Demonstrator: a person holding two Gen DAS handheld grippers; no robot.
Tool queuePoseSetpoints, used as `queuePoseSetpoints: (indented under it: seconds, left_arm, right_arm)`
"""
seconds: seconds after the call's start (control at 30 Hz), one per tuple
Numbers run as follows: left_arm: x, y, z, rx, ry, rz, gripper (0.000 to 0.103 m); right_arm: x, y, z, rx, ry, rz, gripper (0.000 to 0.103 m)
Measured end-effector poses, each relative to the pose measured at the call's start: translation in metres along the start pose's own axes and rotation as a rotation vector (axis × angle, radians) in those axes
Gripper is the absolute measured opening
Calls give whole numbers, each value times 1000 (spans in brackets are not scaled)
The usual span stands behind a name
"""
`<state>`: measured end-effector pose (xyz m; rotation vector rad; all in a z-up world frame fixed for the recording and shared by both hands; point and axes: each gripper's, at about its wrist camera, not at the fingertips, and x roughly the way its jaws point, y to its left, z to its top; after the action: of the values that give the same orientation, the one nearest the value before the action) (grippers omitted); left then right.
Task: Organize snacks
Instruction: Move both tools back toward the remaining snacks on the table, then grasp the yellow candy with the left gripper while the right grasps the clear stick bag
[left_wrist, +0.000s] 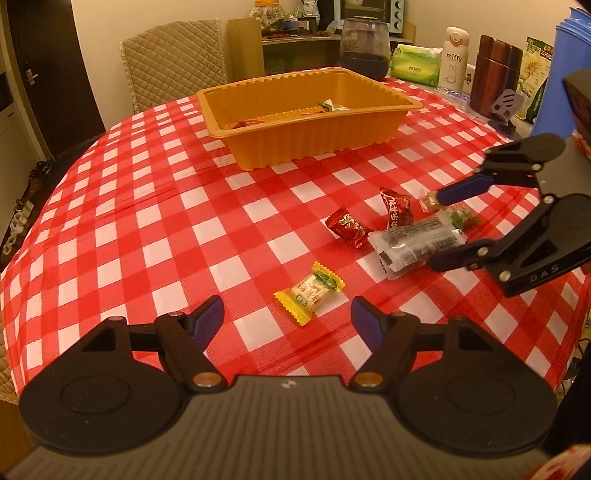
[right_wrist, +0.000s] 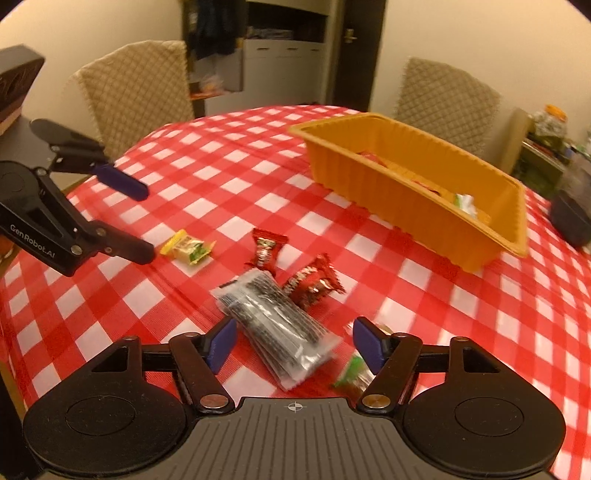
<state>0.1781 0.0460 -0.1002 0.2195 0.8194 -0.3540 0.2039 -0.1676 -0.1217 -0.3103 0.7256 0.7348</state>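
Note:
An orange tray (left_wrist: 369, 122) (right_wrist: 347, 166) holding a few wrapped snacks stands on the red checked tablecloth (left_wrist: 147, 221). In front of it lie a yellow candy (left_wrist: 309, 291) (right_wrist: 188, 246), two red candies (left_wrist: 349, 226) (left_wrist: 396, 207) (right_wrist: 265, 248) (right_wrist: 314, 282), a clear packet with dark contents (left_wrist: 417, 240) (right_wrist: 273, 325) and a green-wrapped snack (left_wrist: 465, 218) (right_wrist: 352, 373). My left gripper (left_wrist: 288, 319) (right_wrist: 146, 221) is open, just short of the yellow candy. My right gripper (right_wrist: 291, 345) (left_wrist: 439, 227) is open with the clear packet between its fingers.
Behind the tray stand a dark jar (left_wrist: 365, 48), a tissue pack (left_wrist: 415, 64), a white miffy bottle (left_wrist: 453, 59), a brown canister (left_wrist: 496, 74) and a blue container (left_wrist: 570, 74). Padded chairs (left_wrist: 173, 62) (right_wrist: 136, 107) (right_wrist: 447, 99) stand around the table.

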Motion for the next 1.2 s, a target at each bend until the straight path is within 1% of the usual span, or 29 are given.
queuePoseSetpoints:
  seconds: [0.13, 0.2, 0.3, 0.37, 0.47, 0.53, 0.6, 0.63, 0.7, 0.77, 0.8, 0.83, 0.87, 0.93, 1.0, 1.1, 1.17, 1.2]
  left_arm:
    - [3, -1, 2, 1, 0, -8, 74]
    - [5, -1, 2, -3, 0, -10, 75]
    - [7, 0, 2, -9, 1, -11, 75]
    - [7, 1, 2, -11, 2, -8, 75]
    - [6, 2, 2, -13, 1, -4, 75]
    - [6, 3, 2, -17, 1, -3, 75]
    - [7, 3, 2, -20, 1, 4, 75]
    - [7, 3, 2, -21, 0, 5, 75]
    - [8, 2, 2, -20, -1, 3, 75]
    - [10, 1, 2, -6, 4, 10, 75]
    - [11, 0, 2, 6, 8, 16, 75]
    - [13, -1, 1, 19, 12, 20, 75]
    - [14, -2, 1, 28, 16, 22, 75]
    - [17, -3, 1, 41, 19, 18, 74]
    - [19, -6, 2, 57, 17, 3, 73]
    - [24, -10, 5, 102, 12, -10, 68]
    - [28, -13, 7, 132, 9, -10, 61]
    - [31, -14, 7, 145, 12, -8, 59]
  right_arm:
    - [15, 0, 3, -37, 10, 24, 70]
    - [23, 0, 5, -44, 24, 22, 70]
    - [27, -4, 6, 13, 42, 45, 70]
    - [23, -5, 6, 48, 69, 62, 70]
    - [13, 1, 2, 83, 96, 109, 70]
    - [7, 9, -1, 97, 95, 143, 69]
    - [7, 13, -1, 93, 84, 124, 66]
    - [8, 13, 0, 101, 81, 109, 62]
    - [12, 11, 2, 130, 68, 86, 58]
    - [16, 10, 5, 148, 58, 66, 52]
    - [17, 9, 6, 154, 52, 57, 51]
    - [18, 10, 6, 154, 47, 45, 48]
    - [18, 12, 7, 148, 44, 28, 43]
    - [19, 16, 7, 122, 39, -9, 39]
    - [18, 18, 7, 117, 41, -16, 39]
    - [12, 17, 7, 128, 25, 2, 38]
    - [7, 17, 9, 126, 8, -11, 38]
    - [5, 16, 9, 129, 0, -18, 38]
